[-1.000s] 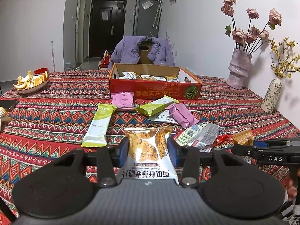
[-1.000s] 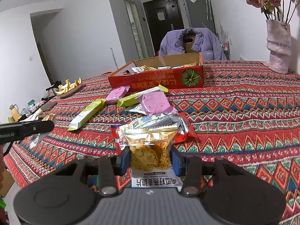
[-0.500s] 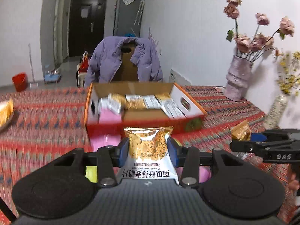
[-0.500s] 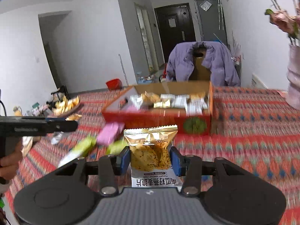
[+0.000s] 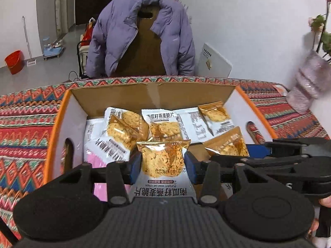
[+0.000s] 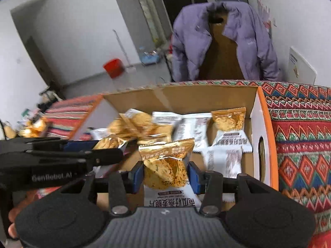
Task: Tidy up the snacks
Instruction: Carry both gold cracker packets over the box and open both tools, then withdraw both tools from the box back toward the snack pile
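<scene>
Left wrist view: the left gripper (image 5: 163, 166) is closed on a gold-and-white oat crisp packet (image 5: 163, 163); both blue pads press the packet's sides. The packet hangs above the near part of an open cardboard box (image 5: 144, 95) with orange rims, which stands on a patterned tablecloth (image 5: 22, 136). Inside the box lie more packets of the same snack (image 5: 126, 130) and a pink packet (image 5: 97, 161) at the near left corner. The right gripper (image 5: 256, 150) enters from the right edge, over the box, with a gold packet at its tip. Behind the box, a purple jacket (image 5: 115, 33) hangs over a chair. A vase (image 5: 308, 84) stands at the far right, blurred.

Right wrist view: the right gripper (image 6: 165, 174) has its pads on a second oat crisp packet (image 6: 167, 165). Its jaws have just been opening slightly, with the packet between them. This packet hangs over the box interior (image 6: 209, 99), near the right wall. The left gripper (image 6: 97, 147) reaches in from the left, above the box.
</scene>
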`<control>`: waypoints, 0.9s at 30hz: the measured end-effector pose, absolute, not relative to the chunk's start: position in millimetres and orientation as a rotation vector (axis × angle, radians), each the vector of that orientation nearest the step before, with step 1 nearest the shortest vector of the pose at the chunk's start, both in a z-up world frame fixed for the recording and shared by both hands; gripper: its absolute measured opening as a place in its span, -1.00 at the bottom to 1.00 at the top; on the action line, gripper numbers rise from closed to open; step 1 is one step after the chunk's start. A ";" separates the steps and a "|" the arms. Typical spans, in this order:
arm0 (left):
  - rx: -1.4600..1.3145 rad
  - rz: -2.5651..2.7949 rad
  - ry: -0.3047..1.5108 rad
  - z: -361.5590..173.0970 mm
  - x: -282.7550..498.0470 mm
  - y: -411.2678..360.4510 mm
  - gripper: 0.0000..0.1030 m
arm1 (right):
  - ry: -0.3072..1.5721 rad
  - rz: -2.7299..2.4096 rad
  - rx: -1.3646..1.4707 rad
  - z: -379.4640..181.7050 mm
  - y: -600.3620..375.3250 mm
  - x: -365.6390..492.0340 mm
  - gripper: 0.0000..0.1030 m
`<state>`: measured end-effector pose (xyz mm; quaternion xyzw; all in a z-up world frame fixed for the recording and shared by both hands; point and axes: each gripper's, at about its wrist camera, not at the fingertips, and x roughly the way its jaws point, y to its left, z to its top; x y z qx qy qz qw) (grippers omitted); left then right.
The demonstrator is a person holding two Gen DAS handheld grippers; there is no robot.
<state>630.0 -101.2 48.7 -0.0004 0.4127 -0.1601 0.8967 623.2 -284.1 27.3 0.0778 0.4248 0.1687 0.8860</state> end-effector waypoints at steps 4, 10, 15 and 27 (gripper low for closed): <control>0.001 -0.342 0.842 41.8 641.4 -99.4 0.10 | 0.890 0.309 0.153 15.7 -285.8 639.5 0.03; -0.003 -0.339 0.811 56.8 634.6 -87.6 0.13 | 0.856 0.298 0.204 22.3 -297.6 631.7 0.44; 0.032 -0.339 0.791 80.5 607.5 -78.5 0.13 | 0.811 0.298 0.133 50.8 -297.9 603.5 0.44; 0.054 -0.295 0.674 145.3 474.0 -13.0 0.44 | 0.662 0.249 -0.066 138.9 -324.5 466.9 0.65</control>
